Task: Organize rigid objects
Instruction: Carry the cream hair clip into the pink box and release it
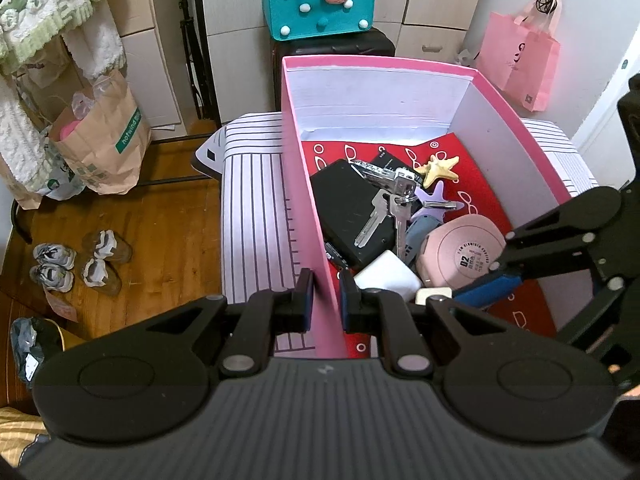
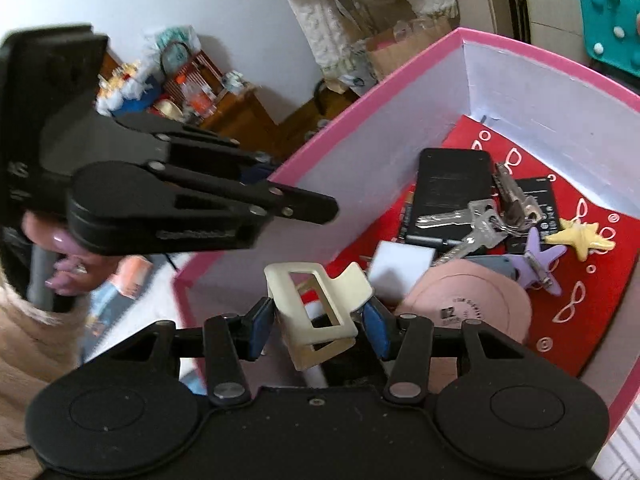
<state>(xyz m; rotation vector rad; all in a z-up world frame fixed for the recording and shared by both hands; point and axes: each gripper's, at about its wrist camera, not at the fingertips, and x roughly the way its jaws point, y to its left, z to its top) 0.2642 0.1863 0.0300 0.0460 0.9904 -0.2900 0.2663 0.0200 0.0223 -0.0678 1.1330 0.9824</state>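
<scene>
A pink box (image 1: 304, 184) with white inner walls stands on a striped cloth. My left gripper (image 1: 326, 300) is shut on its left wall; in the right wrist view that gripper (image 2: 264, 176) reaches in from the left. My right gripper (image 2: 318, 328) is shut on a cream hair claw (image 2: 316, 304) and hangs over the box's near end. Inside, on a red sheet (image 2: 588, 280), lie a black device (image 1: 348, 208), a bunch of keys (image 1: 386, 204), a yellow starfish clip (image 1: 438, 168), a purple starfish clip (image 2: 540, 264), a pink round case (image 1: 460, 256) and a white block (image 1: 386, 276).
A teal felt bag (image 1: 320, 0) sits on a dark suitcase behind the box, and a pink shopping bag (image 1: 520, 60) hangs at the right. Paper bags (image 1: 104, 136) and shoes (image 1: 76, 264) are on the wooden floor at the left. A hand (image 2: 68, 264) holds the left gripper's handle.
</scene>
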